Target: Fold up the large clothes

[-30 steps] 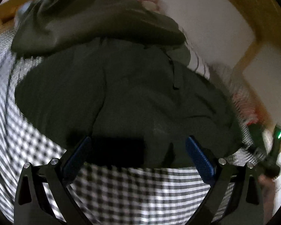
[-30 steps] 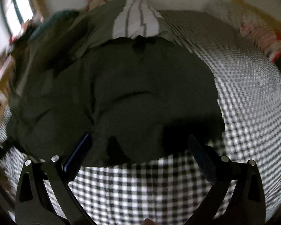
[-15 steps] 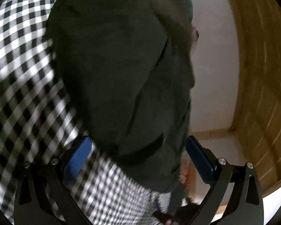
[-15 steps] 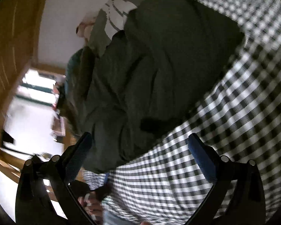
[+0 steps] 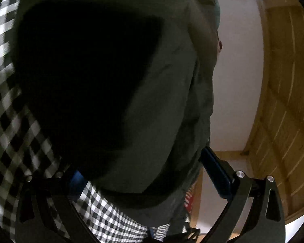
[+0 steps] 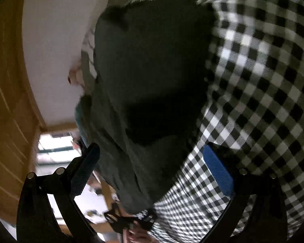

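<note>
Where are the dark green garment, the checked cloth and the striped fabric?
dark green garment (image 5: 162,105), left wrist view, its lit middle.
checked cloth (image 6: 263,93), right wrist view, bare part.
striped fabric (image 6: 89,60), right wrist view, exposed edge.

Left wrist view, tilted hard: the dark green garment (image 5: 162,101) fills most of the picture, lying on the black-and-white checked cloth (image 5: 8,125), which shows along the left edge and again below. A deep black shadow covers the garment's left half. The left gripper (image 5: 143,172) is spread wide, its blue-padded fingers (image 5: 214,172) on either side of the garment's near edge, nothing pinched between them. The left pad is half lost in the dark against the fabric. To the right, a white wall (image 5: 237,81) and wooden panelling (image 5: 283,101). Something red and white (image 5: 189,200) peeks out low down, too small to identify.
</note>
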Available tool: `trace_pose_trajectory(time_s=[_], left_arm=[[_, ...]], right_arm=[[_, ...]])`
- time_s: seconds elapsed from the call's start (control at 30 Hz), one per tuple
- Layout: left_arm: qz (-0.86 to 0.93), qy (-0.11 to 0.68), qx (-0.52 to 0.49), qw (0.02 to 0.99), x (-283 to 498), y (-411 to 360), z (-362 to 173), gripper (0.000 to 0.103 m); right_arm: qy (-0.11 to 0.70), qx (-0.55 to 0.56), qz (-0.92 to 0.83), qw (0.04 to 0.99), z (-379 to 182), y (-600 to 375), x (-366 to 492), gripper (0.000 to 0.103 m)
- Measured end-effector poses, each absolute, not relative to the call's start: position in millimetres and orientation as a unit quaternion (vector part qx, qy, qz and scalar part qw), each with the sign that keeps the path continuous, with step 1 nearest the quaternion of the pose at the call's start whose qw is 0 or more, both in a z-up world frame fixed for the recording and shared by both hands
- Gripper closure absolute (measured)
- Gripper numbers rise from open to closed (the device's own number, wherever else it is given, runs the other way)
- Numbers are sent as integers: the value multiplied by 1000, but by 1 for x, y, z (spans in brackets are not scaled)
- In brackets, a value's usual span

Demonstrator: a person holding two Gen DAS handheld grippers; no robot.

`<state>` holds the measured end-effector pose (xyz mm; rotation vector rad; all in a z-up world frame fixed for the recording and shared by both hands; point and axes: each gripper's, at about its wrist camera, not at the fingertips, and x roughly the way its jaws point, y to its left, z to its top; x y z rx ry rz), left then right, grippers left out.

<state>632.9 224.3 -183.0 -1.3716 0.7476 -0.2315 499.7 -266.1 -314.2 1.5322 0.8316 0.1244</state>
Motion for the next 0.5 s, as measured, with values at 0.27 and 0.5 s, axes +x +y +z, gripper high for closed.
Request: trace_pose_trajectory(time_s=[0.27, 0.5], left_arm=[[-114, 342, -582, 729, 624, 221, -178, 4], [-71, 391, -589, 703, 647, 219, -178, 5]], right_arm=[[366, 681, 42, 632, -316, -267, 546, 2], [364, 651, -1, 667, -307, -254, 572, 2]])
